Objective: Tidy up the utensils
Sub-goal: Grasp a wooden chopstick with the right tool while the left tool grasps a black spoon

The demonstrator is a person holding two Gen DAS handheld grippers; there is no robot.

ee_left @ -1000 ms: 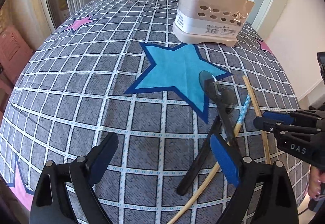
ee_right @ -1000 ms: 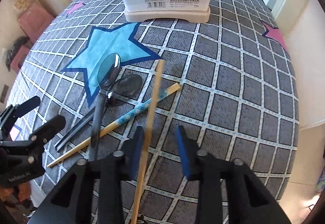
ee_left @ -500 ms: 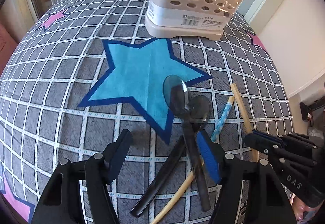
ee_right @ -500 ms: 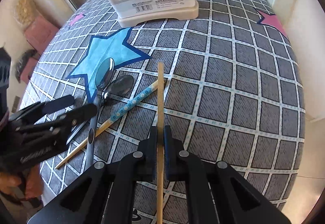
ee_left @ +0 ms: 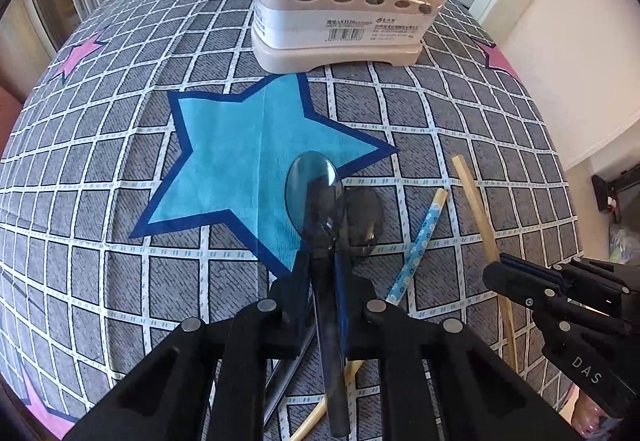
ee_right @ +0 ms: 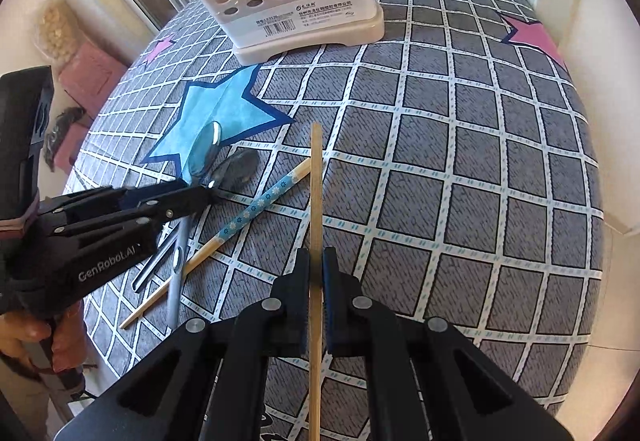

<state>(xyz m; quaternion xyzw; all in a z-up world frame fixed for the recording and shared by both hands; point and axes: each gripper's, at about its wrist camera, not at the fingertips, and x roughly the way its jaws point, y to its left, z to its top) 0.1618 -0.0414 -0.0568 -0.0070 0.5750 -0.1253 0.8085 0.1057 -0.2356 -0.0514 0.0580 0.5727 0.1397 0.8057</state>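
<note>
A metal spoon [ee_left: 314, 193] lies with its bowl on the blue star of the tablecloth. My left gripper [ee_left: 322, 261] is closing, and its pads pinch the spoon's handle. A darker spoon [ee_left: 362, 219] rests just right of it, next to a blue-patterned chopstick [ee_left: 420, 241]. My right gripper [ee_right: 316, 261] is shut on a plain wooden chopstick [ee_right: 316, 181] whose far end points toward the caddy. A beige utensil caddy [ee_right: 296, 1] with round holes stands at the back and holds several utensils. In the right wrist view the left gripper [ee_right: 204, 193] reaches in from the left.
A grey checked tablecloth [ee_left: 120, 201] with blue and pink stars covers the table. The table's right edge [ee_right: 596, 201] drops off to a pale floor. A person's hand [ee_right: 40, 341] holds the left gripper. Pink boxes [ee_right: 92, 81] sit beyond the left edge.
My left gripper moved over the metal spoon and its jaws went from wide apart to pinching the handle. My right gripper closed on the plain chopstick and shifted slightly.
</note>
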